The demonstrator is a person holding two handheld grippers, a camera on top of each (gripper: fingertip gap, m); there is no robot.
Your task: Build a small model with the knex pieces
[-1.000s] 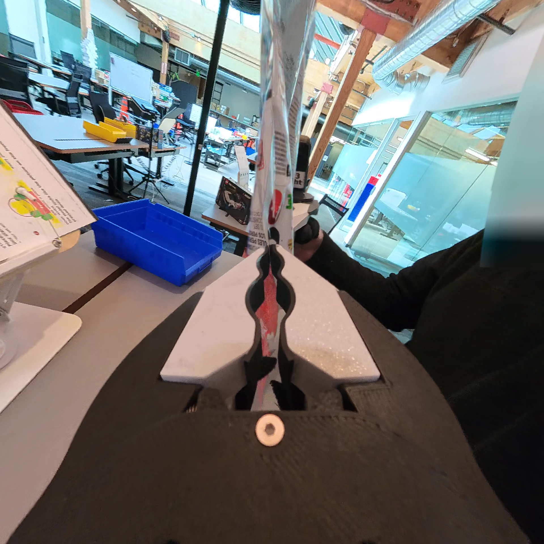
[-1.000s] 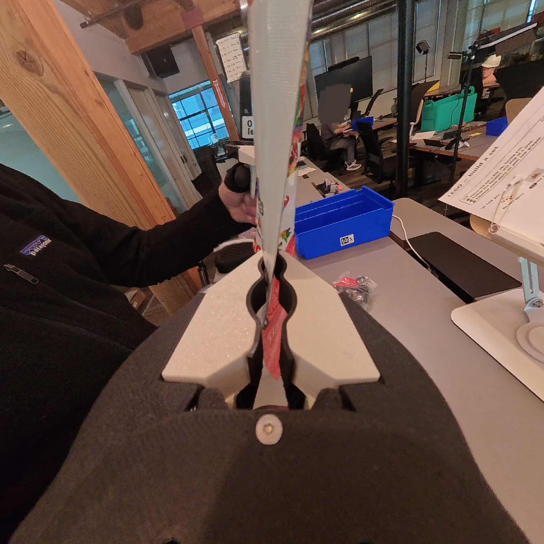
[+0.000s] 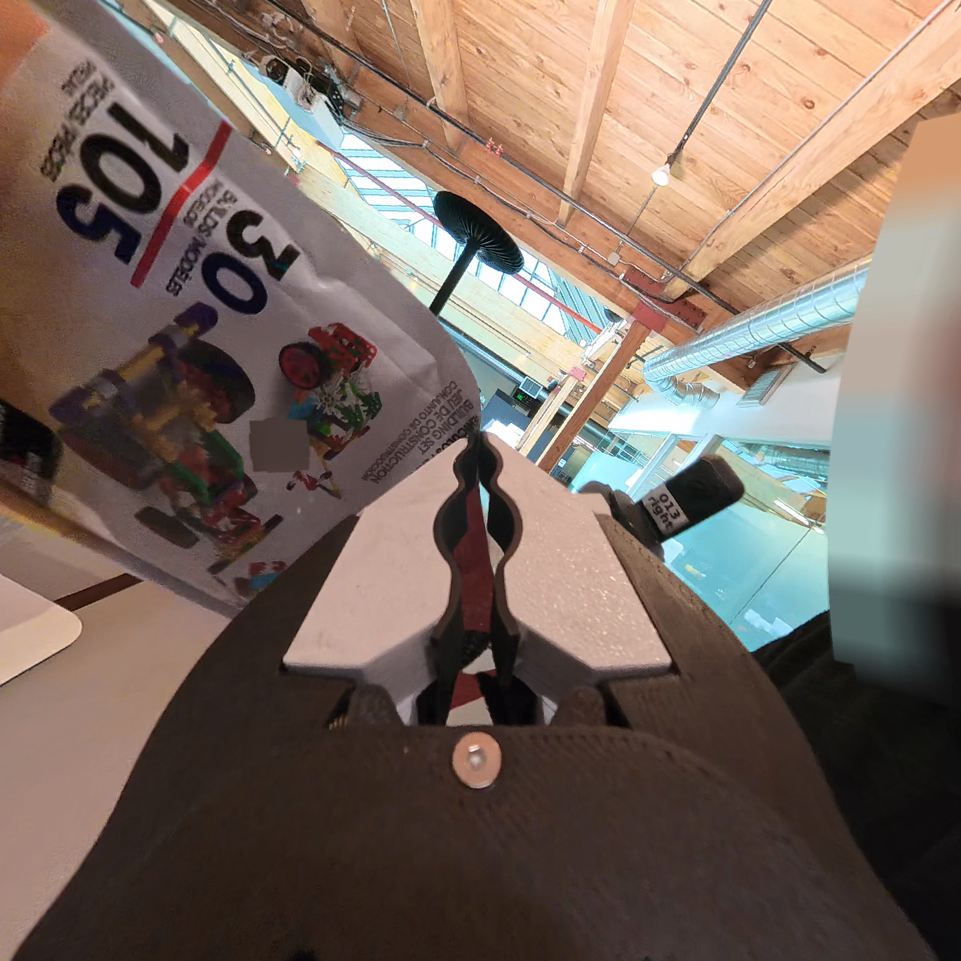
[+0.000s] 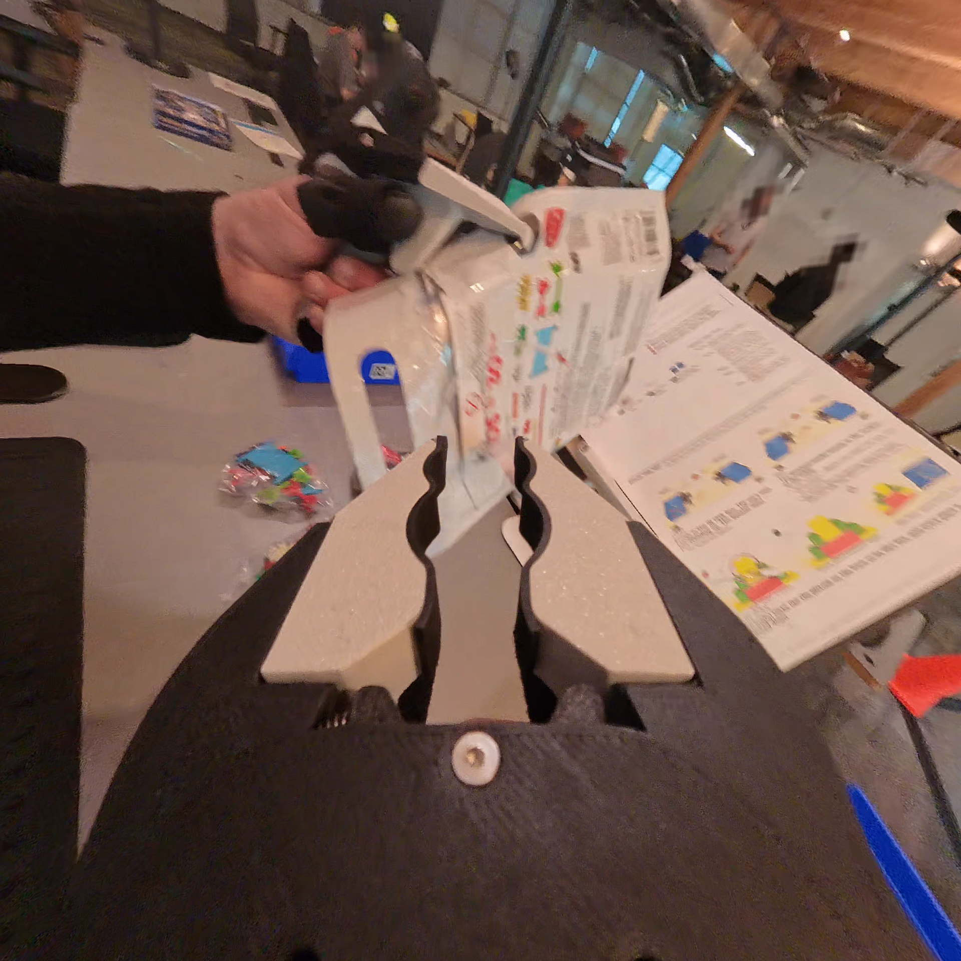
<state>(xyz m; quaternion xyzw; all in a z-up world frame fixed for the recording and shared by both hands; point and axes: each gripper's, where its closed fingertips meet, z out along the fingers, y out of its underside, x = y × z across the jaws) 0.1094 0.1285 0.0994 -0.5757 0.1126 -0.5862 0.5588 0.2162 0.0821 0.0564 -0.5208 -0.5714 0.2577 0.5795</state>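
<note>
On my left side, my left gripper (image 3: 481, 457) has its jaws clenched on a corner of a white printed pouch (image 3: 197, 322); a red strip of it runs down between the dark pads. The rest of the pouch fans out up and to the left, upside down to me, with pictures of colourful building-toy models on it. It is lifted off the grey counter (image 3: 104, 702). From the other camera I can see the hand (image 4: 270, 260) holding that left gripper, with the pouch's back panel hanging from it and tilted.

On the counter below the pouch lies a small clear bag of coloured pieces (image 4: 275, 478), well apart from my jaws. A blue bin (image 4: 307, 361) sits behind the pouch, mostly hidden by it.

My right gripper (image 4: 478, 457) has its jaws released, with a clear gap between them. The lower edge of the pouch hangs just in front of that gap; whether it touches the tips I cannot tell, because the picture is blurred. To the right of it an instruction sheet (image 4: 806, 494) leans on a stand, showing small diagrams of blue, yellow, red and green blocks.
</note>
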